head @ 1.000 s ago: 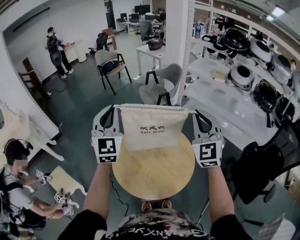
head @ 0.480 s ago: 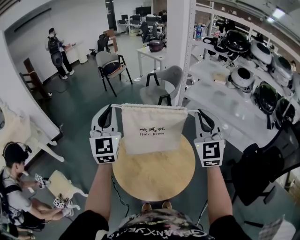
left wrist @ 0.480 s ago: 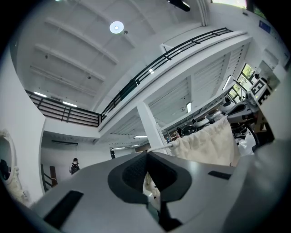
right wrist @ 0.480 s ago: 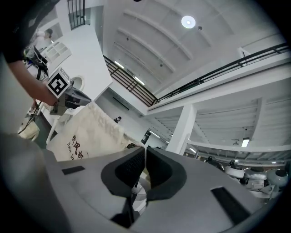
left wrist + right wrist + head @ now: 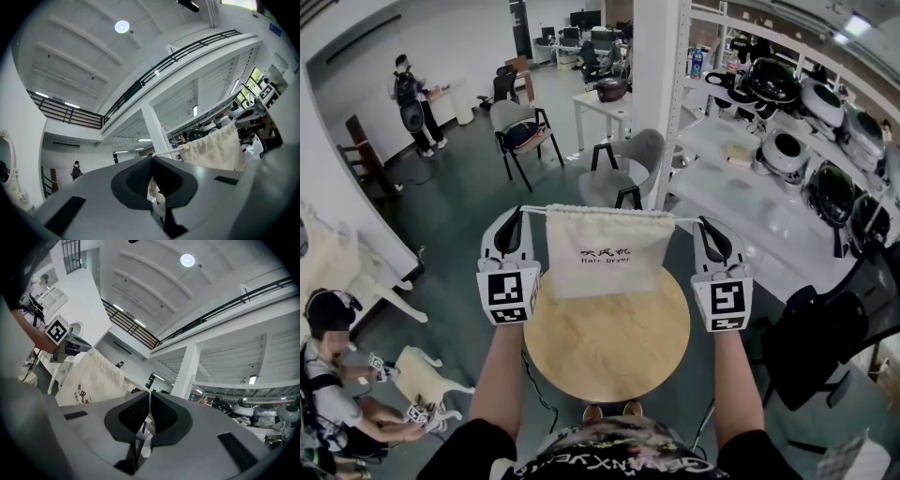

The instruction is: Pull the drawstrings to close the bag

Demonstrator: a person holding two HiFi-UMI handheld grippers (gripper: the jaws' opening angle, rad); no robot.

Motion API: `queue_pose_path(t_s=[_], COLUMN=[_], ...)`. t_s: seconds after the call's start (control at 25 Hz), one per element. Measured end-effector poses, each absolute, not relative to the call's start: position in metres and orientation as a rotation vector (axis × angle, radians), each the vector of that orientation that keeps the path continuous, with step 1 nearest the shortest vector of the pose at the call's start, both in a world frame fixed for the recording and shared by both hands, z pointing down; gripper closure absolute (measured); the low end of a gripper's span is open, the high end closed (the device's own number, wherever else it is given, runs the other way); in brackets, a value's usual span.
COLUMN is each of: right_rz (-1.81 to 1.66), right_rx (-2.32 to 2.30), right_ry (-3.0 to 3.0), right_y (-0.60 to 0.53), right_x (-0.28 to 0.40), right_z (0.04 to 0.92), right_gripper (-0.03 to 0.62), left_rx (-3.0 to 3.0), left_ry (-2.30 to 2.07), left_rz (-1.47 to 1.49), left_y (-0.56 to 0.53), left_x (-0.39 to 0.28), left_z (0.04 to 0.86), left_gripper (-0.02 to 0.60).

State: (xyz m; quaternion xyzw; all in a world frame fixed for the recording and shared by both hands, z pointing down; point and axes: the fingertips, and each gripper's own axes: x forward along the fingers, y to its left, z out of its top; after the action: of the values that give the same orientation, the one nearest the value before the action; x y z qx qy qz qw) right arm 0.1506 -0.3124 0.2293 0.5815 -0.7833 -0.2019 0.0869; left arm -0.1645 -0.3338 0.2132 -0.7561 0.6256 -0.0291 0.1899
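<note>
A cream drawstring bag (image 5: 609,253) printed "Hair Dryer" hangs in the air above a round wooden table (image 5: 609,352). Its mouth is gathered along the top. A white drawstring (image 5: 534,209) runs taut from the bag's left corner into my left gripper (image 5: 518,213), which is shut on it. Another drawstring (image 5: 685,221) runs from the right corner into my right gripper (image 5: 705,223), also shut on the cord. In the left gripper view the shut gripper (image 5: 151,160) pinches the cord (image 5: 165,152) leading to the bag (image 5: 213,150). In the right gripper view the gripper (image 5: 149,397) is shut, with the bag (image 5: 91,380) to its left.
A grey chair (image 5: 623,164) stands just beyond the table beside a white pillar (image 5: 654,75). White shelves (image 5: 769,202) with round appliances run along the right. A black chair (image 5: 825,328) stands at the right. One person (image 5: 333,375) sits at lower left, another (image 5: 411,98) stands far off.
Both grippers have drawn slightly apart. The cords now show longer at each side and the bag's mouth has gathered narrower.
</note>
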Motion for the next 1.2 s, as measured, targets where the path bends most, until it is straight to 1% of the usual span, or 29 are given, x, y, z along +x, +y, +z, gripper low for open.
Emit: queue_pose_path(t_s=[1.2], right_rz=[-0.511], right_rx=[1.778], right_ry=[-2.398], right_y=[-0.332], right_x=[0.164], right_z=[0.236], right_gripper=[0.583], left_rx=[-2.179], left_ry=[1.803], left_rz=[0.014], left_y=[-0.349], left_x=[-0.181], left_z=[0.210], left_gripper=[0.565])
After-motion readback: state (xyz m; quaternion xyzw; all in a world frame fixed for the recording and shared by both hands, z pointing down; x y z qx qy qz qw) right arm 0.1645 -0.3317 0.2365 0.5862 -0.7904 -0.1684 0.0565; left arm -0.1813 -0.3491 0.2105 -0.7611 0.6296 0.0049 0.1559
